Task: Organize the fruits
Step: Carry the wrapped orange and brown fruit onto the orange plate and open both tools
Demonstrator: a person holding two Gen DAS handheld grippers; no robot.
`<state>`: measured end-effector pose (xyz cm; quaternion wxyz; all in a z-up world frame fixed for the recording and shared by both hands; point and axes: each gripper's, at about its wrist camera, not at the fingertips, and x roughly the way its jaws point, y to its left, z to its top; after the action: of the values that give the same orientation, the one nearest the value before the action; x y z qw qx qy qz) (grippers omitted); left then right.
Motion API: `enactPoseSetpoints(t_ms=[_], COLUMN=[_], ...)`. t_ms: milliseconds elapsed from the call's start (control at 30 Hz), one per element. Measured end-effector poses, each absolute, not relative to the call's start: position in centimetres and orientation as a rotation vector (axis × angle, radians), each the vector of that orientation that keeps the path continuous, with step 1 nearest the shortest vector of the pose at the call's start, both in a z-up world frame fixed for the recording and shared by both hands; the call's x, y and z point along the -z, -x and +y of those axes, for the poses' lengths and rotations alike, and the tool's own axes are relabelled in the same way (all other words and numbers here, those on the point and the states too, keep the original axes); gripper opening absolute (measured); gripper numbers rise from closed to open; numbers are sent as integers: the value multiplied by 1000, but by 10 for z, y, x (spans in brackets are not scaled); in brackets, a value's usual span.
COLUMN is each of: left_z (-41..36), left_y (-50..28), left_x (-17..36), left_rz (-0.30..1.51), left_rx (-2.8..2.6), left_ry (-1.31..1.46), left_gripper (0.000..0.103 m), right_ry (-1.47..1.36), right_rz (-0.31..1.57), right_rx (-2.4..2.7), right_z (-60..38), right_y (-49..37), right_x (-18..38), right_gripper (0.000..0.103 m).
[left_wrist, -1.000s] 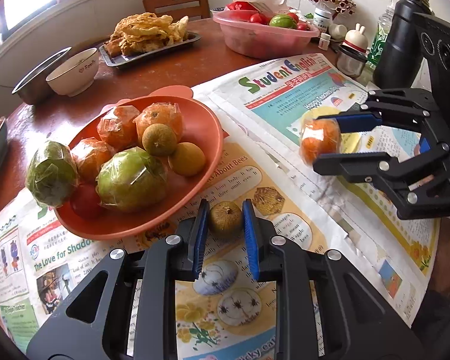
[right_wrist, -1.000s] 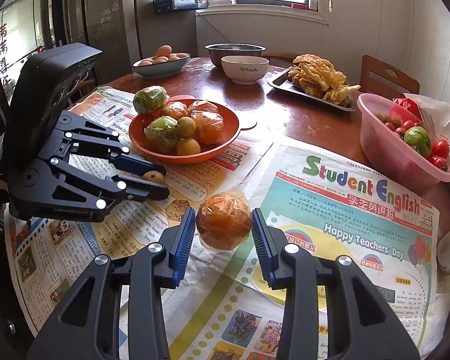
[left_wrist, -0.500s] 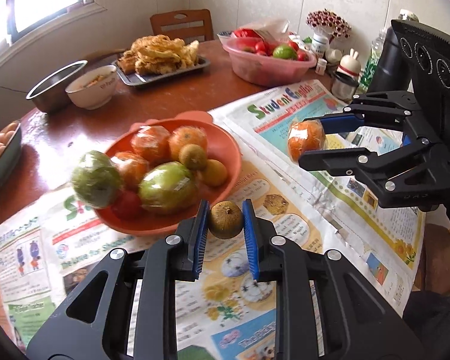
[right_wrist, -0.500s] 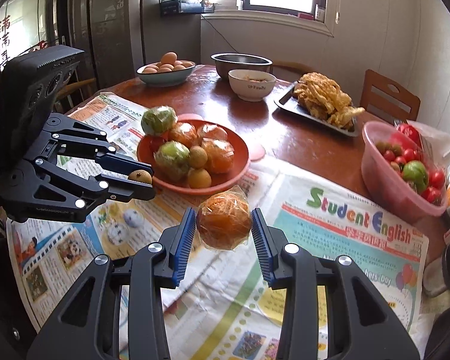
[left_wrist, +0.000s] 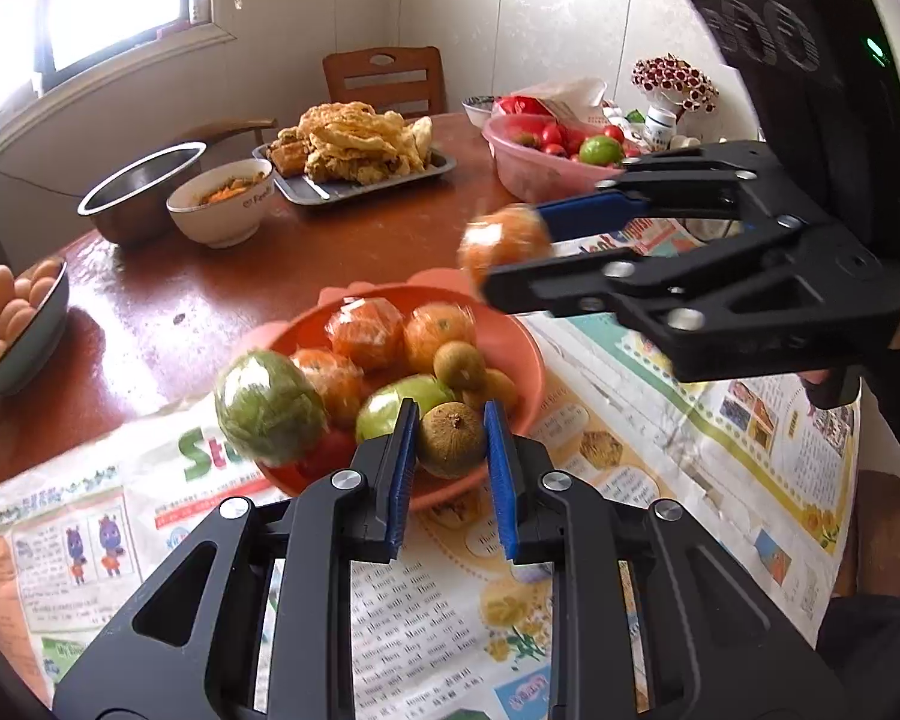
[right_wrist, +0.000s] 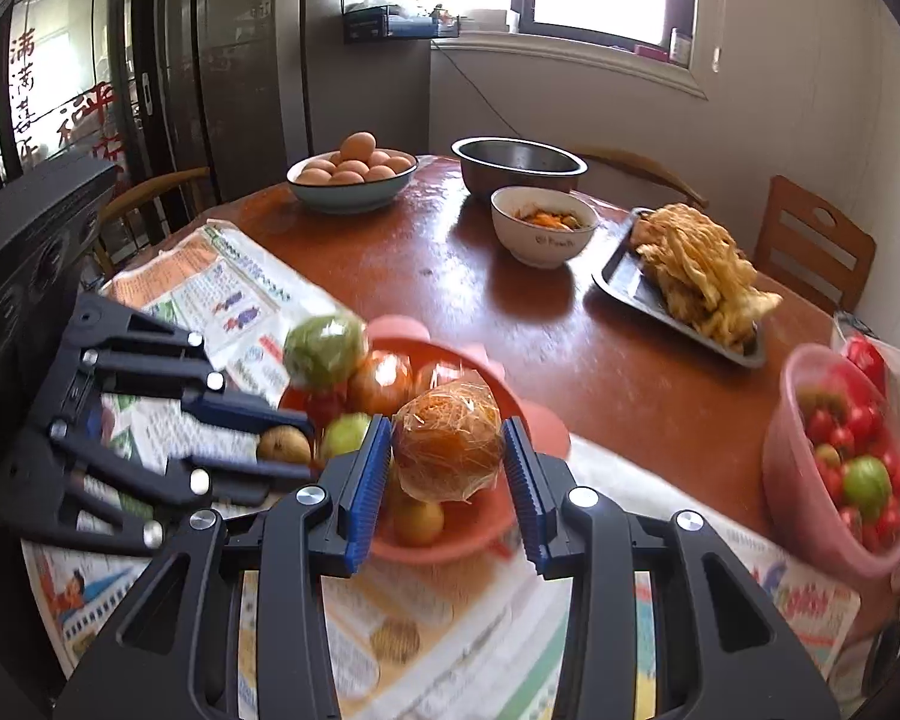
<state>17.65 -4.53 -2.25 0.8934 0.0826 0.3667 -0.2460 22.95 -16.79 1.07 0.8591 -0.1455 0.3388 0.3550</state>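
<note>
My left gripper (left_wrist: 451, 441) is shut on a small brown-green fruit (left_wrist: 450, 438) and holds it just above the near rim of the orange plate (left_wrist: 510, 348). The plate carries several wrapped oranges, a wrapped green fruit (left_wrist: 268, 407), a green apple and small brown fruits. My right gripper (right_wrist: 447, 450) is shut on a plastic-wrapped orange (right_wrist: 448, 447), lifted over the plate (right_wrist: 450, 546). In the left wrist view that orange (left_wrist: 501, 238) hangs above the plate's far right edge. In the right wrist view the left gripper (right_wrist: 291, 447) shows at the plate's left with its fruit (right_wrist: 283, 444).
Newspaper (left_wrist: 660, 420) covers the near table. Behind the plate stand a white bowl (left_wrist: 219, 204), a steel bowl (left_wrist: 141, 192), a tray of fried food (left_wrist: 354, 150), an egg bowl (left_wrist: 18, 324) and a pink tub of tomatoes (right_wrist: 840, 462). Chairs ring the round table.
Both grippers rose off the newspaper with their fruits and moved toward the orange plate. The right one with the wrapped orange travelled from the "Student English" page to above the plate.
</note>
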Motion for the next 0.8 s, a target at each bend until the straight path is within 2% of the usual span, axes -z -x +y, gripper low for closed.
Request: enactPoseSetpoints(t_ms=[367,800], left_z=[-41,-38], left_y=[-202,-224], left_x=[23,28], left_rz=[742,755], left_rx=[495,488], left_ry=[-178,-151], left_gripper=[15,15], right_ry=[311,331], right_rz=[757,778], right_rx=[-743,-721], right_z=[-152,-172], right_y=[-265,-253], right_x=[9,21], right_gripper=[37,37])
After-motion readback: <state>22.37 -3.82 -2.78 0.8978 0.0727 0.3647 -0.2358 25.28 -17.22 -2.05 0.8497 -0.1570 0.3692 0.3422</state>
